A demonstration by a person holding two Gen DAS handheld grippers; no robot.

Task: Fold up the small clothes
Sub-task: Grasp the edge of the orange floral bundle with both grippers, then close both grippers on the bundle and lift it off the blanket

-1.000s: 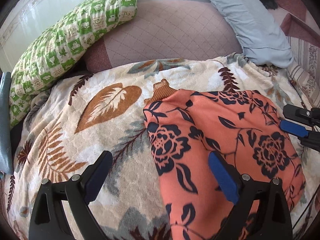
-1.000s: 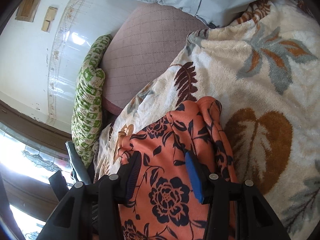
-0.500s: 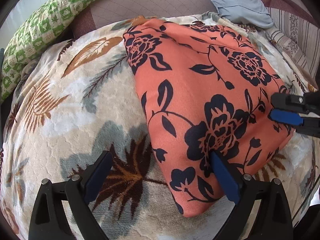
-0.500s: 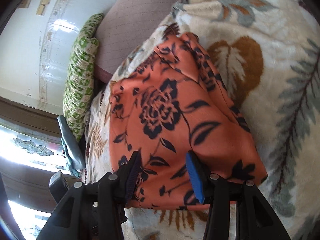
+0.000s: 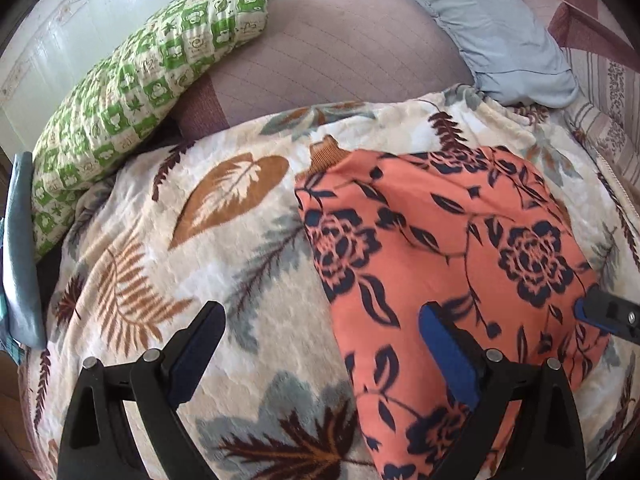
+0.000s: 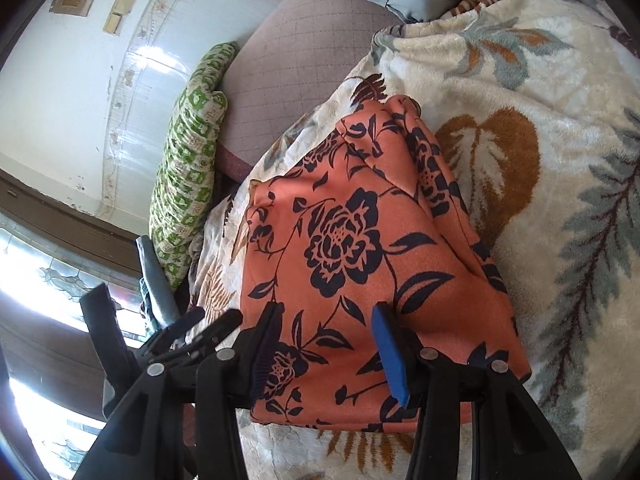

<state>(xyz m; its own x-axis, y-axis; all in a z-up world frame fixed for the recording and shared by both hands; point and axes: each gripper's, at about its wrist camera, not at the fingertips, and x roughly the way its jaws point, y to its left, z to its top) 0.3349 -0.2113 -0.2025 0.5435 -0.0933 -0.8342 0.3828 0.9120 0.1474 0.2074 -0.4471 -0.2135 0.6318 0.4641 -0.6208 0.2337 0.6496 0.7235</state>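
Left wrist view: folded orange garment with dark floral print (image 5: 452,248) is lying on leaf-patterned fleece blanket (image 5: 208,248); left gripper (image 5: 320,340) and right gripper (image 6: 324,344) are being held released, grasping nothing.

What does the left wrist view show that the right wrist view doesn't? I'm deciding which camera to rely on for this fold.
Only the left wrist view shows the brown ribbed cuff poking from under the garment and the striped bedding at far right. Only the right wrist view shows the patterned window and the wall plaques. Both show the orange floral garment folded on the leaf-print blanket, the green checked pillow, and both open claws.
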